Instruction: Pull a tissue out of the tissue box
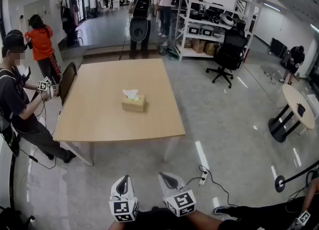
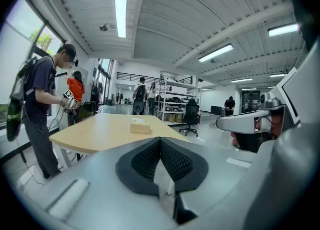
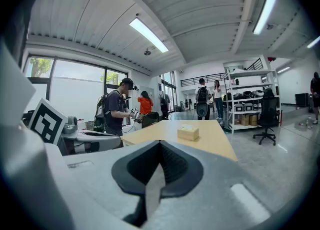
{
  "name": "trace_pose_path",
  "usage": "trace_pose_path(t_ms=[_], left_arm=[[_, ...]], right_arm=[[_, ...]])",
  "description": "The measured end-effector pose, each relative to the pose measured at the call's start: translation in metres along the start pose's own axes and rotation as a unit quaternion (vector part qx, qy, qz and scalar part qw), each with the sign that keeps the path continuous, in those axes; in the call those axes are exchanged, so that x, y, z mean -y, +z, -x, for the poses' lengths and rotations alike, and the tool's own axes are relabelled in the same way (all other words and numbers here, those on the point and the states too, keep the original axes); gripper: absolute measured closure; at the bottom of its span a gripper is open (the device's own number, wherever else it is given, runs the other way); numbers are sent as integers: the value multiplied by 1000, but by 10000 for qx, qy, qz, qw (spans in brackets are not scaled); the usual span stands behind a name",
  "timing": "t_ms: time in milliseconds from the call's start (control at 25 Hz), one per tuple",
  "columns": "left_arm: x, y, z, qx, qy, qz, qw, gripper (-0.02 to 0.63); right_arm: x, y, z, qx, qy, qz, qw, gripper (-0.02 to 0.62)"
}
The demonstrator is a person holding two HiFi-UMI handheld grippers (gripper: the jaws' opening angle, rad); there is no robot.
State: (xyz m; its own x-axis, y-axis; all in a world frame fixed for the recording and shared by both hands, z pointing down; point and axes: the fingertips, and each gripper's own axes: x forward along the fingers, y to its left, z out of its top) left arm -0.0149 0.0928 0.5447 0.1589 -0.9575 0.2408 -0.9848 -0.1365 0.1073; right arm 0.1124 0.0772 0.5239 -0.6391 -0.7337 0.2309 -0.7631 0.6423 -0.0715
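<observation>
Fingers closed, empty: left gripper [image 1: 124,180], right gripper [image 1: 166,177].

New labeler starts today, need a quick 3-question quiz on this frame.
1. True or false: a tissue sticks up out of the tissue box.
2. The right tool is: A) shut and empty, B) shut on the tissue, C) open.
3. What does the tissue box rest on?

Key: 1 true; 2 A; 3 the table.
</observation>
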Motion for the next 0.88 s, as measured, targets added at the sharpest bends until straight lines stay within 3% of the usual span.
trace_pose_path(t_ms=[880], left_arm=[[-4, 1, -22, -101, -111, -3, 9999, 588]], right_arm=[[16, 1, -20, -48, -89, -212, 9997, 604]])
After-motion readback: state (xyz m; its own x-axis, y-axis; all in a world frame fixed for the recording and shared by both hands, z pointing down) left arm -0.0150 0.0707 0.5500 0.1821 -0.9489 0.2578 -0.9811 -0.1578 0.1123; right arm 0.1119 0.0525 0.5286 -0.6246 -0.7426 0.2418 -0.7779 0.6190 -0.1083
